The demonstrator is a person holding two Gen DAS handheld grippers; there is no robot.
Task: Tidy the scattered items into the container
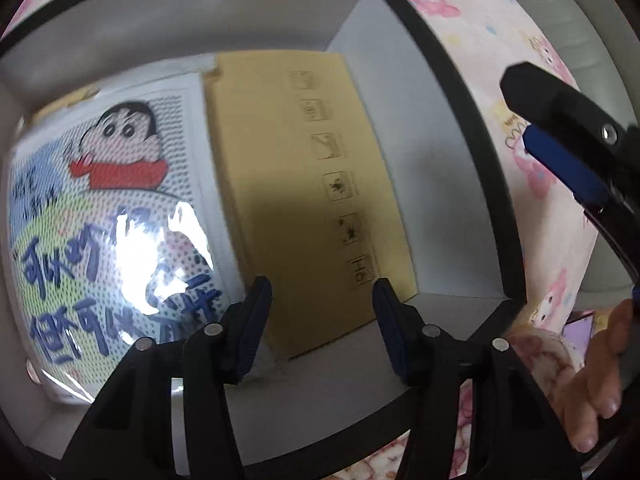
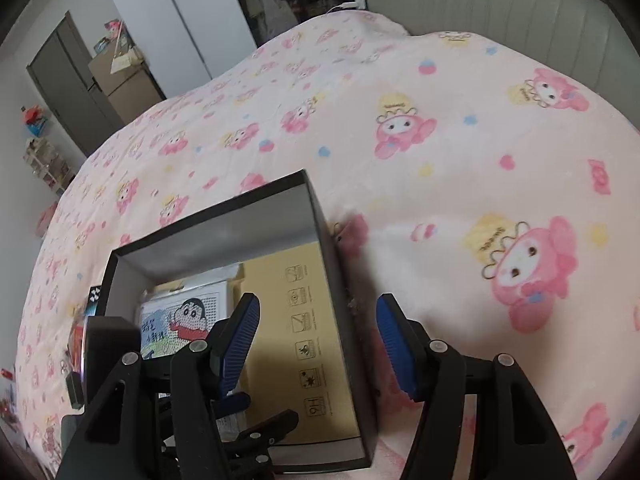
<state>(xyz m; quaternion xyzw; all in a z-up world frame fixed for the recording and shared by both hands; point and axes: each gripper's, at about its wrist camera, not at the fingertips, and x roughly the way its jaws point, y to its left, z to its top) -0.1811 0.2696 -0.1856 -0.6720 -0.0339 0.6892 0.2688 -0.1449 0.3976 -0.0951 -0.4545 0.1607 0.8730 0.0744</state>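
While both tools hung released and empty, the left tool [image 1: 322,292] over the black container [image 2: 328,240] near the bed's [image 2: 440,160] foot edge and the right tool [image 2: 316,320] just above its rim, the cartoon packet [image 1: 112,216] and tan box [image 1: 296,184] lay flat inside. You could judge the packet light, glossy and slippery, best pinched at an edge; the box looked stiff, suiting a grip across its narrow sides.

left wrist: close above box [image 1: 472,92], steeply down into it past its own fingers | right wrist: higher, farther back, down over bedspread [image 2: 440,140] | shared: box interior, cartoon packet [image 1: 112,208], brown carton [image 1: 304,184]

Open black box [image 2: 332,264] on bed, tan carton [image 1: 304,184], cartoon packet [image 1: 116,208] inside
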